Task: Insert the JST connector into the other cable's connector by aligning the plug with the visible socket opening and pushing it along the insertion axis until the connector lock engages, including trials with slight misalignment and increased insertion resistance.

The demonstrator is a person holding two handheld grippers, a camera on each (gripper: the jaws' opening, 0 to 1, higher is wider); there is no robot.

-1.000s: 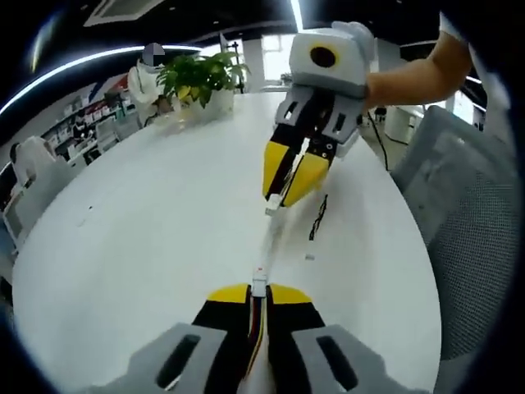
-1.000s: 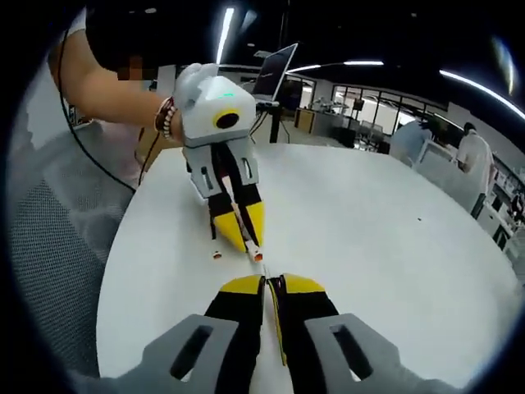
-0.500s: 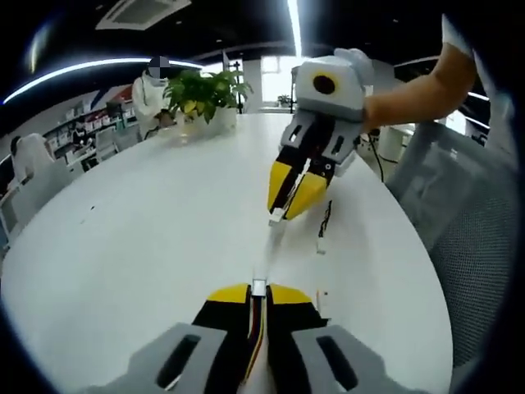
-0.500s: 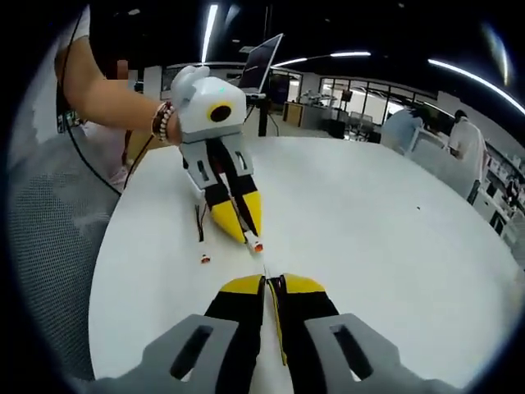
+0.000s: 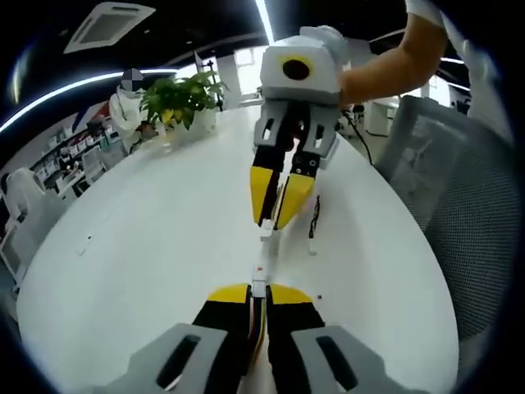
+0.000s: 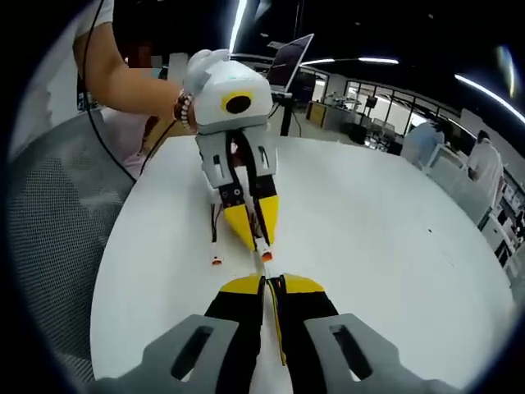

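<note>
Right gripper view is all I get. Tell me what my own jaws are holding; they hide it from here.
Observer: In the left gripper view the right gripper is shut on a white connector that pokes out past its yellow tips.
Operator: Now give me the other side of the joint.
Observer: The left gripper is shut on a second connector, with red and yellow wires running back between its jaws.
Operator: Report whether they are mated.
Observer: The two line up tip to tip over the table, but I cannot tell if the lock has engaged.
</note>
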